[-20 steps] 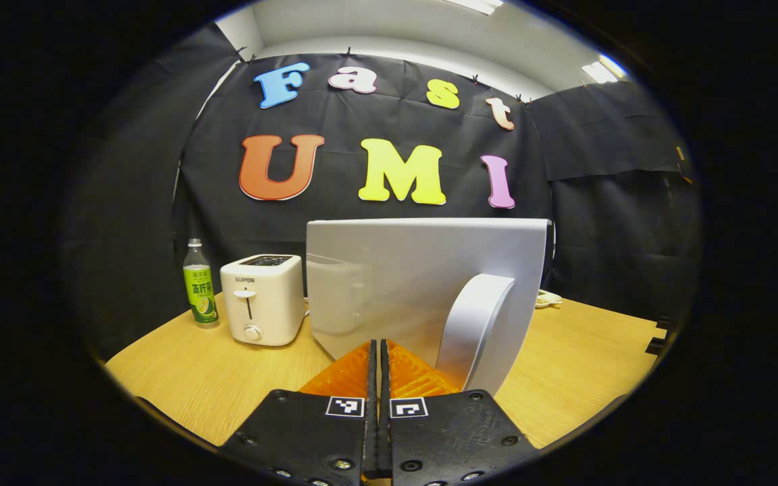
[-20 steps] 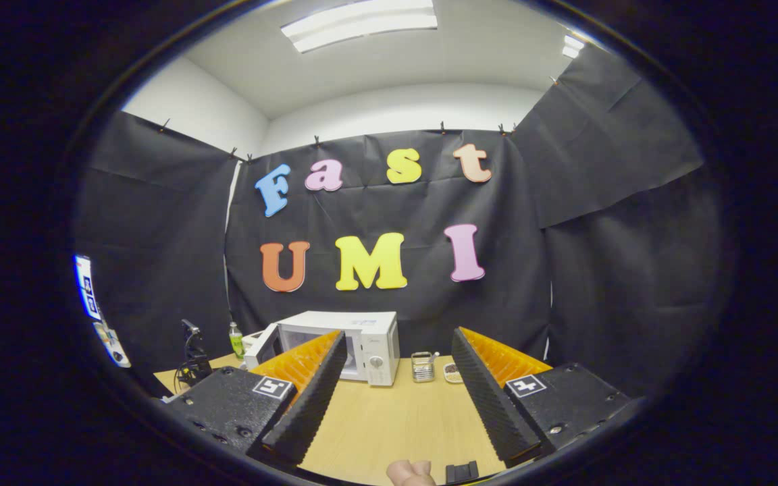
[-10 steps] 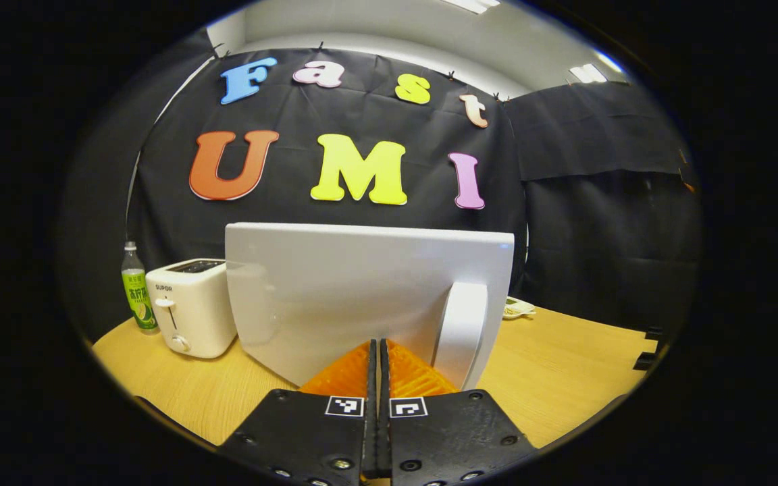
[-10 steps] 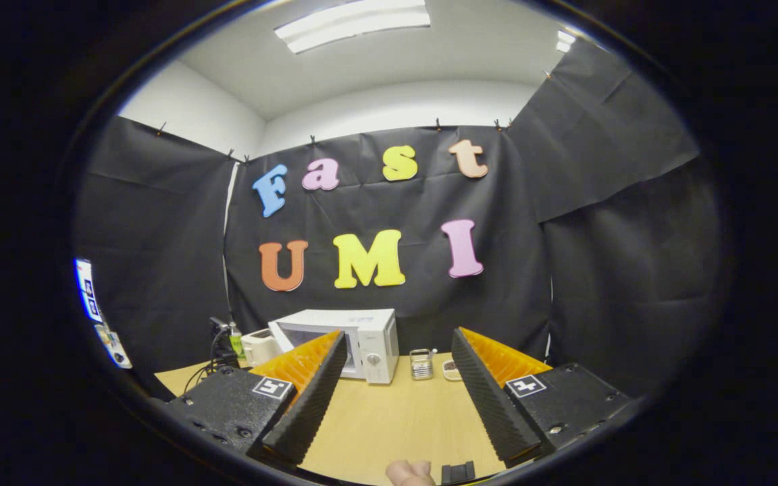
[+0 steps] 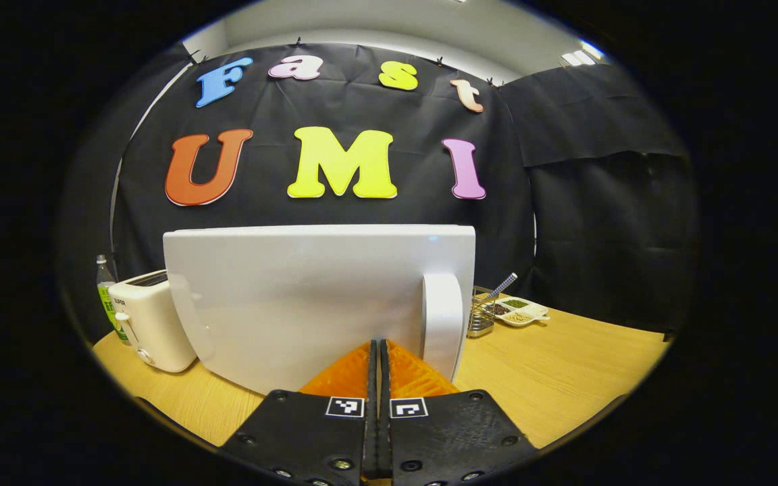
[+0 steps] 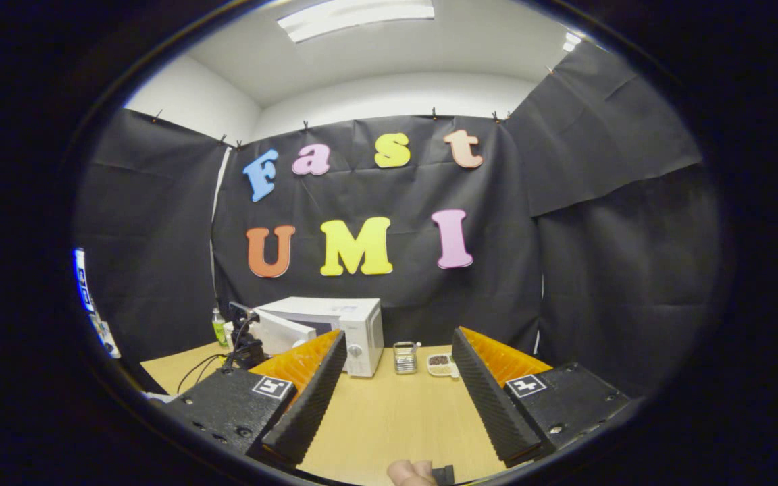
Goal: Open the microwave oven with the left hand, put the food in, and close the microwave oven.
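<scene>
In the left gripper view, the left gripper point(image 5: 377, 351) has its two fingers pressed together with nothing between them, and their tips are close to the white microwave door point(image 5: 308, 297), just beside its tall white handle point(image 5: 442, 320). Whether the tips touch the door I cannot tell. Compared with one second ago, the door now faces the camera more squarely and takes more width; its handle stands nearly straight, while before it looked tilted. The white toaster point(image 5: 149, 331) and the green-labelled bottle point(image 5: 105, 300) have moved toward the left edge of the view. At the right of the door a small wire basket point(image 5: 480, 317) and a white dish with seeds or grains point(image 5: 519, 312) are now visible on the light wooden table point(image 5: 564, 364); earlier only an edge of the dish showed.

In the right gripper view, the right gripper point(image 6: 394, 368) is wide apart and holds nothing, above the table. Far behind it the white microwave oven point(image 6: 335, 324) stands with its door swung less open than one second ago. A fingertip point(image 6: 410, 471) shows at the bottom edge.
</scene>
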`<state>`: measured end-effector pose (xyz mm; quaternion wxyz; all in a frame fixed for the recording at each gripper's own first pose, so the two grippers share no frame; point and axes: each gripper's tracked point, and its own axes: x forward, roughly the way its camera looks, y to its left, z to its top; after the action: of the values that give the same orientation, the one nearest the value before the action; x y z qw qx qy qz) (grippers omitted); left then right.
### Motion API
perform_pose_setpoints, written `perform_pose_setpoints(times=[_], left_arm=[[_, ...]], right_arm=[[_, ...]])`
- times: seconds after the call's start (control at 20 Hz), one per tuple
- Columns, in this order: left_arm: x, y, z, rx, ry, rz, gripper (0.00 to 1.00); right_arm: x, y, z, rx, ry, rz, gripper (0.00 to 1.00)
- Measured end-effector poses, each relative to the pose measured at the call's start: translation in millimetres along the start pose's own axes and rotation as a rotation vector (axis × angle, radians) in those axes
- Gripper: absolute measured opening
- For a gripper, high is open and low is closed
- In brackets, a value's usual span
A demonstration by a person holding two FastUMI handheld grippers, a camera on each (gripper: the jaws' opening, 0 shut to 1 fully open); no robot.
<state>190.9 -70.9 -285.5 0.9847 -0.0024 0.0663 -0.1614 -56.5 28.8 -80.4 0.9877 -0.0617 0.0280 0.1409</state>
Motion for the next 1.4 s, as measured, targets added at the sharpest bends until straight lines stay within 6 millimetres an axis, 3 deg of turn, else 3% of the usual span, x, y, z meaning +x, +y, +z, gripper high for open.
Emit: perform_pose_setpoints(times=[0.05, 0.1, 0.35, 0.4, 0.45, 0.5, 0.55, 0.65, 0.7, 0.75, 0.8, 1.1, 1.2, 1.35, 1.4], left_arm=[[7.6, -2.0, 0.8, -0.007, -0.001, 0.006, 0.0], [14.0, -2.5, 1.2, -0.012, 0.001, 0.009, 0.0], [53.1, -1.3, 0.8, -0.071, 0.021, 0.029, 0.0], [60.0, -0.3, 1.6, -0.089, 0.024, 0.032, 0.0], [66.4, 0.5, 1.9, -0.109, 0.026, 0.037, 0.0], [73.8, 1.2, 3.2, -0.122, 0.026, 0.042, 0.0], [82.2, 3.2, 1.9, -0.125, 0.034, 0.051, 0.0], [97.0, 8.9, 0.5, -0.097, 0.036, 0.066, 0.0], [94.8, 8.5, -7.1, -0.089, 0.082, 0.06, 0.01], [97.2, 7.5, -2.1, -0.079, 0.058, 0.054, 0.01], [96.0, 7.2, -6.4, -0.064, 0.083, 0.05, 0.01], [90.9, 10.5, -9.1, 0.005, 0.113, 0.068, 0.01], [80.9, 7.8, -11.8, 0.016, 0.146, 0.065, 0.01], [53.0, -5.8, 7.3, -0.009, 0.134, 0.03, 0.01], [40.8, -13.9, 14.9, -0.023, 0.126, 0.006, 0.12]], right_arm=[[3.4, -0.7, -2.3, -0.004, 0.008, 0.003, 0.9], [4.9, -2.8, -4.0, -0.003, 0.016, 0.004, 1.0], [19.6, -13.0, -13.6, 0.024, 0.046, -0.006, 1.0], [20.7, -14.3, -14.9, 0.028, 0.049, -0.009, 0.9], [22.4, -15.2, -14.8, 0.032, 0.047, -0.01, 1.0], [22.2, -15.1, -14.9, 0.033, 0.044, -0.009, 0.9], [22.4, -14.7, -14.4, 0.035, 0.036, -0.004, 1.0], [23.7, -16.0, -13.0, 0.035, 0.021, -0.002, 1.0], [24.4, -17.0, -13.8, 0.033, 0.02, -0.007, 1.0], [26.6, -16.6, -14.1, 0.036, 0.02, -0.009, 0.9], [27.4, -14.6, -14.9, 0.04, 0.022, -0.006, 1.0], [26.5, -4.5, -19.6, 0.054, 0.042, 0.013, 1.0], [26.8, -5.6, -22.3, 0.065, 0.054, 0.004, 1.0], [26.5, -9.1, -26.5, 0.062, 0.066, -0.02, 1.0], [24.7, -8.4, -27.5, 0.065, 0.068, -0.022, 1.0]])
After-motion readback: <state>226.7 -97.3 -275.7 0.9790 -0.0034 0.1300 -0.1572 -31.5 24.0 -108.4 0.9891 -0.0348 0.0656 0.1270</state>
